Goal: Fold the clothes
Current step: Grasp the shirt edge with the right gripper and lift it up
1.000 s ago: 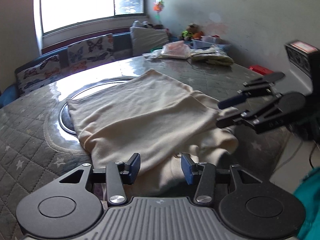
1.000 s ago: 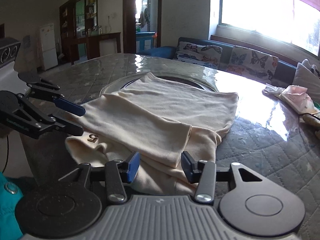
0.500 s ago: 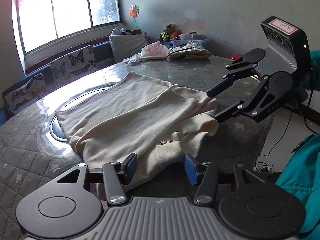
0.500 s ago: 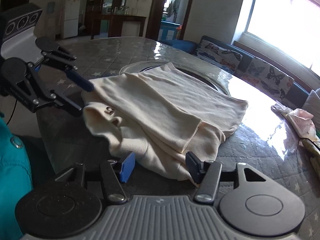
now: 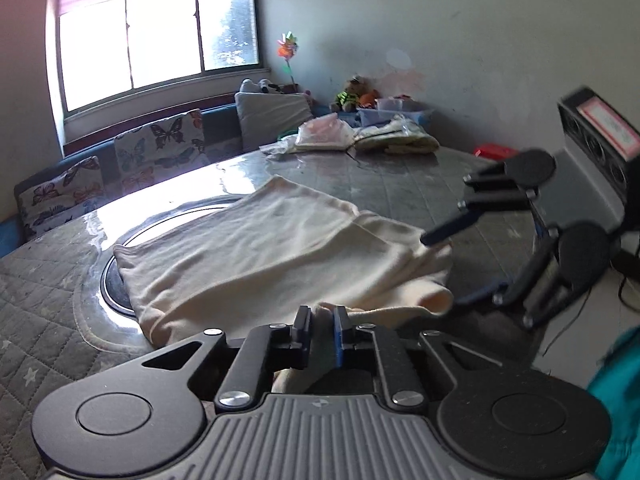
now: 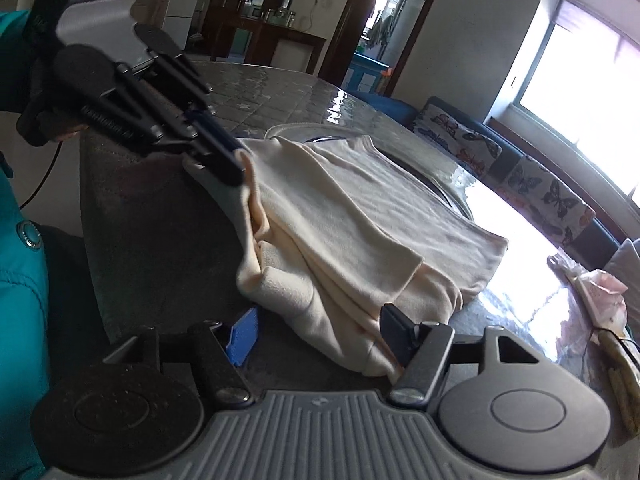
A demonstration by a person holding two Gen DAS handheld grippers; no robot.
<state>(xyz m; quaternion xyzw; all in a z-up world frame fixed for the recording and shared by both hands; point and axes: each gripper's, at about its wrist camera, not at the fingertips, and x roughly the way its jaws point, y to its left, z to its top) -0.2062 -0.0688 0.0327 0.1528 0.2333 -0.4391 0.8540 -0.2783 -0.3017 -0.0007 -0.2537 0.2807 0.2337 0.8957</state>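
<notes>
Where right wrist looks: fridge (image 6: 180,4).

Left gripper (image 5: 322,330) jaws closing, from open to pinching near edge of cream garment (image 5: 280,248), that edge lifted off table, right gripper (image 6: 320,332) jaws opening wider, straddling garment's corner fold, rolled.

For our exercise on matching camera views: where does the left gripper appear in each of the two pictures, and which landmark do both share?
Left wrist view: the left gripper sits bottom centre, its jaws closing on an edge of the cream garment.
Right wrist view: the left gripper reaches in from the upper left, pinching the garment's near corner.
Shared landmark: the butterfly-print cushions under the window.
</notes>
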